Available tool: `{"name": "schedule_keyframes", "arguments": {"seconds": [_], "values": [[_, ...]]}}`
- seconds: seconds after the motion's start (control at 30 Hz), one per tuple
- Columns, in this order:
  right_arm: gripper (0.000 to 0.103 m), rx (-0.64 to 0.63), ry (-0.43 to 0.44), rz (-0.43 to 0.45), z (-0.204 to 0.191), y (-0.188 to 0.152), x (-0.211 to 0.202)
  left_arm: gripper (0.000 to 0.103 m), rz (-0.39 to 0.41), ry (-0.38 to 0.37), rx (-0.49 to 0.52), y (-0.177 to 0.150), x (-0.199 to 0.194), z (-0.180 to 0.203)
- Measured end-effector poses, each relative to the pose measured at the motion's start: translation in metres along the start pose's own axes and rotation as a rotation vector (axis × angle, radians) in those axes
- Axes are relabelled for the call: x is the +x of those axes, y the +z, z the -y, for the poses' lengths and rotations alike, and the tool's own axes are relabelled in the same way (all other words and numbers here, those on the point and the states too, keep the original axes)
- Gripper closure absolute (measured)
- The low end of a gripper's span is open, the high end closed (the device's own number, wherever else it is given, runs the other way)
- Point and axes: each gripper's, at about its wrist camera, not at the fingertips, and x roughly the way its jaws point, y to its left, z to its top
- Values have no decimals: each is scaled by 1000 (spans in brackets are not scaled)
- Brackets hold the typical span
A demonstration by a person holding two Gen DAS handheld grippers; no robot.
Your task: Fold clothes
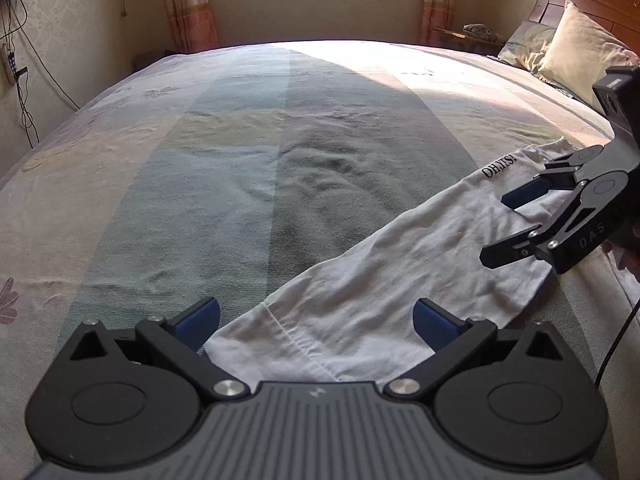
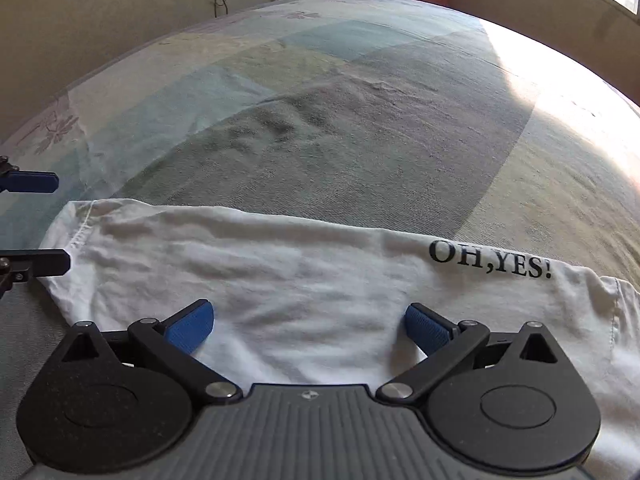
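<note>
— Where's the shirt?

— The white shirt [image 2: 280, 280] lies folded into a long strip on my side of the bed [image 1: 240, 140], its "OH,YES!" print [image 2: 490, 260] facing up near one end.

— And your grippers?

— My left gripper [image 1: 316, 320] has its fingers spread wide over the hemmed end; my right gripper [image 2: 308, 322] is spread just as wide over the middle. Neither holds cloth. Whether the blue pads [image 2: 188, 326] actually touch the fabric, I can't tell from these angles.

— Anything else?

— Pillows [image 1: 576, 48] by the headboard, sunlight across the far side.
</note>
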Motion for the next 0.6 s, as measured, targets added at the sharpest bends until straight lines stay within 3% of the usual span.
{"name": "schedule_keyframes", "arguments": {"seconds": [0.07, 0.2, 0.33, 0.4, 0.5, 0.6], "values": [[0, 13, 108, 34, 2, 1, -18, 1, -5, -11, 7, 2, 0, 5], [0, 49, -42, 9, 24, -18, -59, 1, 1, -104, 39, 12, 2, 27], [0, 137, -141, -31, 53, -68, -115, 1, -2, -246, 47, 25, 20, 56], [0, 172, -207, -47, 60, -97, -139, 1, -35, -267, 25, 27, 37, 64], [0, 231, -283, -56, 66, -143, -176, 1, -98, -179, 23, 20, 55, 61], [0, 305, -321, -54, 71, -184, -208, 1, -110, -115, 27, 14, 52, 44]]}}
